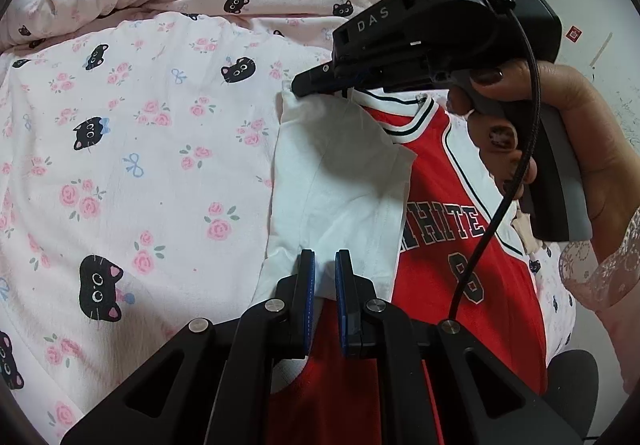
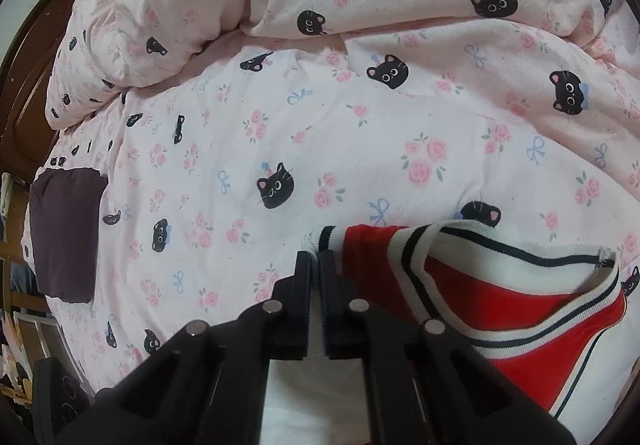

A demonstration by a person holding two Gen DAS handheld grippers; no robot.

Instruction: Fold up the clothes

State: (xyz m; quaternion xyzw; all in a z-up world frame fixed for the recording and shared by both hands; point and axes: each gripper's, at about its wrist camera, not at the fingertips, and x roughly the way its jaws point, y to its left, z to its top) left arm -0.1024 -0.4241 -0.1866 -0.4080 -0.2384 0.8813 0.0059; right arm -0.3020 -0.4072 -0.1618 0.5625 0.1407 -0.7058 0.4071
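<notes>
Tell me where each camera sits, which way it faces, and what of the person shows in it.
Left wrist: sits on the left gripper, looking down along its fingers at the red-and-white basketball jersey on the pink cat-print bedsheet; the right gripper and the hand holding it show.
Right wrist: sits on the right gripper, looking down at the jersey's striped collar and across the bed to a dark folded cloth; only its own fingers show.
Shared: the jersey, the bedsheet, the right gripper.
</notes>
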